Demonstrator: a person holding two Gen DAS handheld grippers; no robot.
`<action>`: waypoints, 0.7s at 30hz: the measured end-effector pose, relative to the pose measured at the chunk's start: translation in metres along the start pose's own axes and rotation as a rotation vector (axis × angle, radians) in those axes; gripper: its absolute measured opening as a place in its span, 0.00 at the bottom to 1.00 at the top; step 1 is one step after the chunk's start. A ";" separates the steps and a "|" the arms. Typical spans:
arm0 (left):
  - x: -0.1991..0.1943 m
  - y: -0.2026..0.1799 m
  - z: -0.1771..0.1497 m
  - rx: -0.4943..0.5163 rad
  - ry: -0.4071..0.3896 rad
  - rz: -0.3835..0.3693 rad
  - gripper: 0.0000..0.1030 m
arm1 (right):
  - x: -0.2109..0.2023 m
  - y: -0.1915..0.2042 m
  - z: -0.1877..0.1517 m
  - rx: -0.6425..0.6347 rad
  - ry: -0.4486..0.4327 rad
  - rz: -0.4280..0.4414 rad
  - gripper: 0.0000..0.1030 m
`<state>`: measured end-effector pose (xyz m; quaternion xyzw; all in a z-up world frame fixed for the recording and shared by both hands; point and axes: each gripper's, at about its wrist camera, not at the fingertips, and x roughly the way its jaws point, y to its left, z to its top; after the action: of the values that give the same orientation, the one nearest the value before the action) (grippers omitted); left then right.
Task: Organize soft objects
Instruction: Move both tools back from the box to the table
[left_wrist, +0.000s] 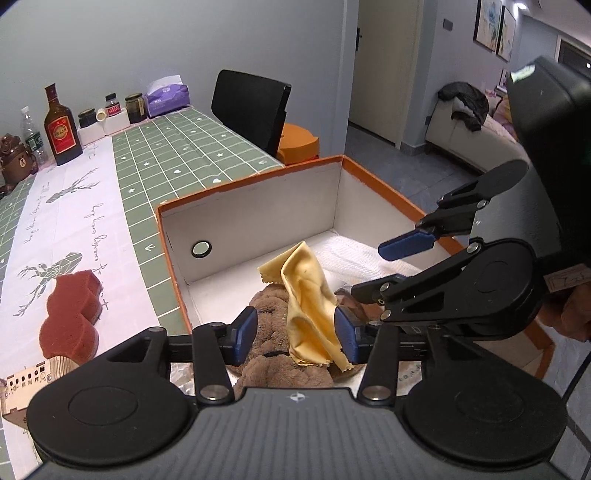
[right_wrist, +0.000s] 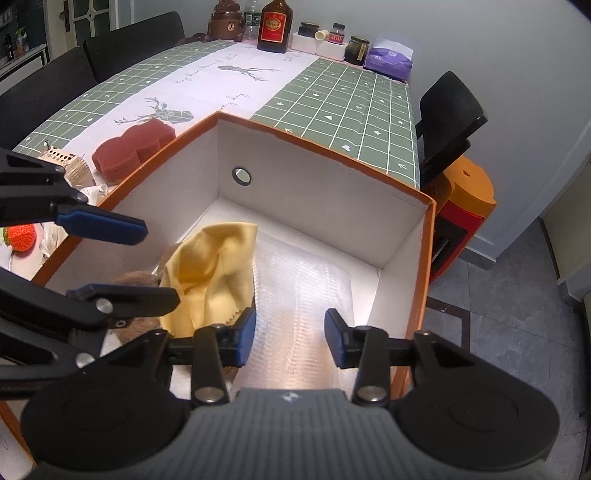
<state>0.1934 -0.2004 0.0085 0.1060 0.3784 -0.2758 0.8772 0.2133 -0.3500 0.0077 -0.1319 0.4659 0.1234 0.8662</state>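
A yellow cloth (left_wrist: 308, 295) lies draped over a brown plush toy (left_wrist: 273, 343) inside the orange-rimmed white box (left_wrist: 258, 206). My left gripper (left_wrist: 295, 334) is open above them, the cloth hanging between its blue pads and touching the right one. My right gripper (right_wrist: 290, 339) is open and empty over the bubble wrap (right_wrist: 303, 280) on the box floor; the cloth (right_wrist: 210, 273) is just left of it. A dark red sponge (left_wrist: 72, 314) lies on the table left of the box, also in the right wrist view (right_wrist: 129, 151).
A crocheted strawberry (right_wrist: 20, 236) and a small wooden model (right_wrist: 66, 166) lie left of the box. Bottles (left_wrist: 61, 125), jars and a purple tissue pack (left_wrist: 168, 98) stand at the table's far end. A black chair (left_wrist: 251, 110) and an orange stool (left_wrist: 299, 142) stand beyond the box.
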 end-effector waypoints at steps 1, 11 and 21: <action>-0.004 0.000 -0.001 -0.001 -0.008 0.001 0.55 | -0.003 0.001 -0.001 -0.002 -0.003 0.004 0.39; -0.050 0.001 -0.015 0.005 -0.095 0.034 0.60 | -0.040 0.021 -0.016 -0.009 -0.060 -0.021 0.48; -0.096 0.024 -0.047 -0.081 -0.203 0.104 0.59 | -0.079 0.073 -0.029 0.037 -0.234 -0.067 0.57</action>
<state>0.1240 -0.1233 0.0448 0.0612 0.2924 -0.2237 0.9278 0.1239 -0.2986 0.0499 -0.1161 0.3594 0.1005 0.9205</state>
